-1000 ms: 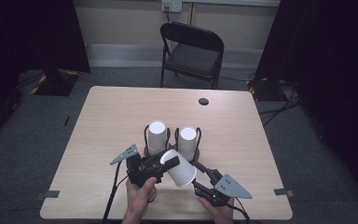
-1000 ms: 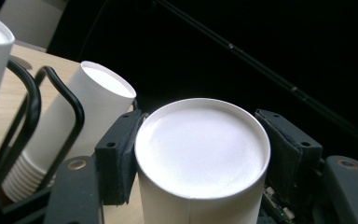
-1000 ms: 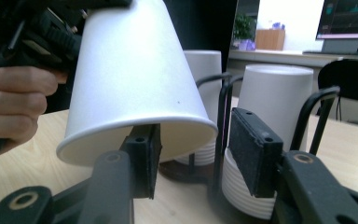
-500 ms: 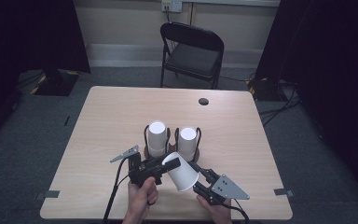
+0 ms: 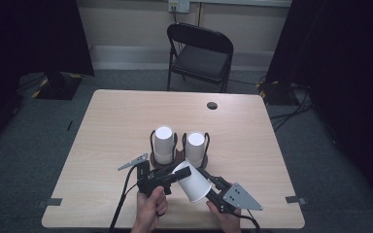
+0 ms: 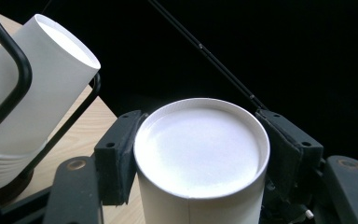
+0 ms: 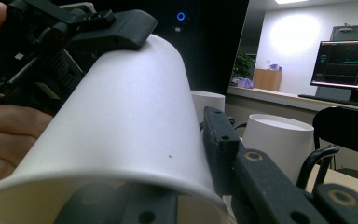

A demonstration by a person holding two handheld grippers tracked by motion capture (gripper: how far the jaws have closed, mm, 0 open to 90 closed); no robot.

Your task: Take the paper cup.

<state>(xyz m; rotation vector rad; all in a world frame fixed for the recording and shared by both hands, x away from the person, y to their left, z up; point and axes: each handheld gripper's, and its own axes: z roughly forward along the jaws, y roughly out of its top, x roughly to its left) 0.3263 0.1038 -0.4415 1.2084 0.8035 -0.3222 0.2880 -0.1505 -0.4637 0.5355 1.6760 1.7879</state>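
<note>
Held item: white paper cup [image 5: 192,181], tilted above the light wooden counter [image 5: 111,126].
Left gripper [image 5: 180,173]: clamped on cup base.
Right gripper [image 5: 205,190]: jaws just closing, pinching cup wall.

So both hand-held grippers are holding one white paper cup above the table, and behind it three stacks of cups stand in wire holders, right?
Nearly. The high view shows two stacks, not three: the left cup stack and right cup stack. Both the left hand-held gripper and right hand-held gripper do hold the paper cup.

A black folding chair [image 5: 201,56] is standing behind the table [image 5: 107,126]. A small dark disc [image 5: 212,105] is lying near the table's far edge. A wall outlet [image 5: 178,5] is showing above the chair. A monitor [image 7: 349,60] is glowing on a counter [image 7: 279,97].
</note>
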